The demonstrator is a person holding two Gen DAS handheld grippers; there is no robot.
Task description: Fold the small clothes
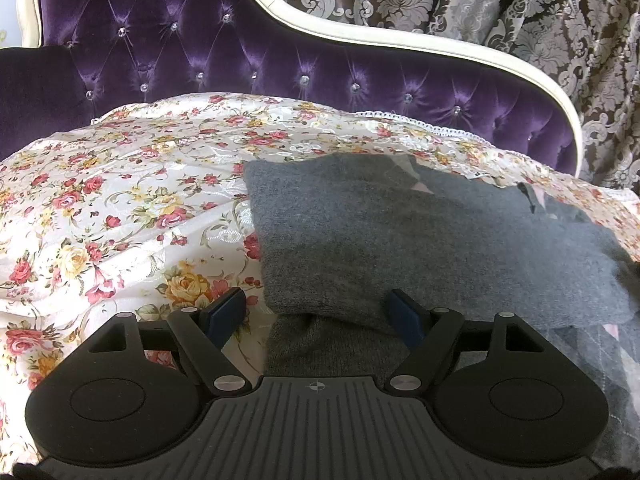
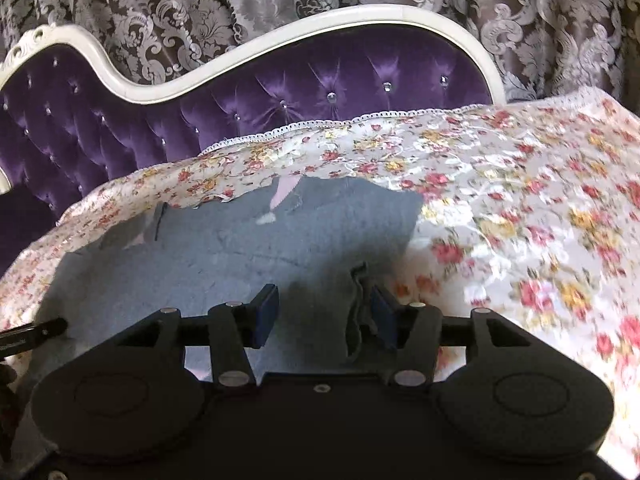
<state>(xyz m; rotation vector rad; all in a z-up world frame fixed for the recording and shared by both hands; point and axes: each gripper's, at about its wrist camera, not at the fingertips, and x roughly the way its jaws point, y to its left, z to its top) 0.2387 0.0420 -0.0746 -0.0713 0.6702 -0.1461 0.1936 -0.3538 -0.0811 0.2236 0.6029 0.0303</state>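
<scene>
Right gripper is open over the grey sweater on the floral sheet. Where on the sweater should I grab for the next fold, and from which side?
Probably the raised fold of knit beside the right gripper, at the grey sweater edge nearest the bare floral sheet. Come in low from the near side, along the sheet: that ridge stands up off the flat knit, so the open jaws can straddle it.

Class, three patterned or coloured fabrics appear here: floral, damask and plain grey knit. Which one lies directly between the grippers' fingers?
The plain grey knit garment. It lies atop the floral cover; the damask curtain hangs behind the sofa.
</scene>
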